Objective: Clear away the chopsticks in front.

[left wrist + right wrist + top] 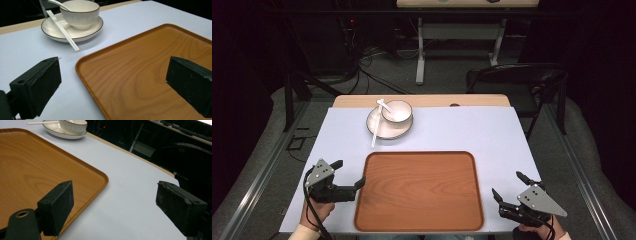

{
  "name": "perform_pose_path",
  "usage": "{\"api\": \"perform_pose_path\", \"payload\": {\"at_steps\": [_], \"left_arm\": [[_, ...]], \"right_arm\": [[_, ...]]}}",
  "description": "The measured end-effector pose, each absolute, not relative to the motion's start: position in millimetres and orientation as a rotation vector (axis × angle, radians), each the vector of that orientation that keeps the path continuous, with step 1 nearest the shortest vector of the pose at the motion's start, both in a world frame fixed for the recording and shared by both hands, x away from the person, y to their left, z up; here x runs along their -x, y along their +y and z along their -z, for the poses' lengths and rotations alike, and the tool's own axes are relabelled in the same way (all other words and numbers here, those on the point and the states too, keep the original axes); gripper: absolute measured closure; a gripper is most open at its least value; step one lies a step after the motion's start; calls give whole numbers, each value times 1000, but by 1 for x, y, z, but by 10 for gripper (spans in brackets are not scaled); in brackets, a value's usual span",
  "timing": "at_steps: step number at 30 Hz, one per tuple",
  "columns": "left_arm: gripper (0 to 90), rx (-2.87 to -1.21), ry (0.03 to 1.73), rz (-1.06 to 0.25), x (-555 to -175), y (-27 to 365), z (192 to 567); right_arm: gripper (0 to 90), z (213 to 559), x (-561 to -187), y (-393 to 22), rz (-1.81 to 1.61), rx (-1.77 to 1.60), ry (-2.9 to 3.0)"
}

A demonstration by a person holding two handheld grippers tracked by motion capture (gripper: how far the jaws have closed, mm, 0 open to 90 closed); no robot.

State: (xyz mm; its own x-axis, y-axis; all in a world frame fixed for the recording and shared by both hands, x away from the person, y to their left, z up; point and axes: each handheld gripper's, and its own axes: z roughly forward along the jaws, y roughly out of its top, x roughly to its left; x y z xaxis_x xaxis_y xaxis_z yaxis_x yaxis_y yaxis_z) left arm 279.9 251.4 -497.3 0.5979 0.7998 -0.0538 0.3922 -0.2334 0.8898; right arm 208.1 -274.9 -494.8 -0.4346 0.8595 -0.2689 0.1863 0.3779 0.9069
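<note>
Wooden tray (419, 190) lies between both hand-held grippers (seemingly untouched), jaws apart.

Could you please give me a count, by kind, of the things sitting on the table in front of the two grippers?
Trays: 1, the wooden tray
Plates: 1, the white plate
Bowls: 1, the white bowl on the plate
Spoons: 1, the white spoon in the bowl
Chopsticks: 1 pair, the white chopsticks laid across the plate rim
Total: 5
</note>
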Motion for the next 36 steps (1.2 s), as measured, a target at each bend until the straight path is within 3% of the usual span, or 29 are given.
{"api": "perform_pose_path", "payload": {"at_steps": [14, 25, 36], "left_arm": [[0, -1893, 1122, -367, -347, 248, 489], [0, -1955, 1161, -353, -403, 233, 466], [4, -1981, 1301, -375, -466, 229, 461]], "right_arm": [[143, 495, -208, -275, -1087, -910, 1857], [143, 495, -208, -276, -1092, -914, 1853], [143, 495, -208, -276, -1093, -914, 1851]]}}
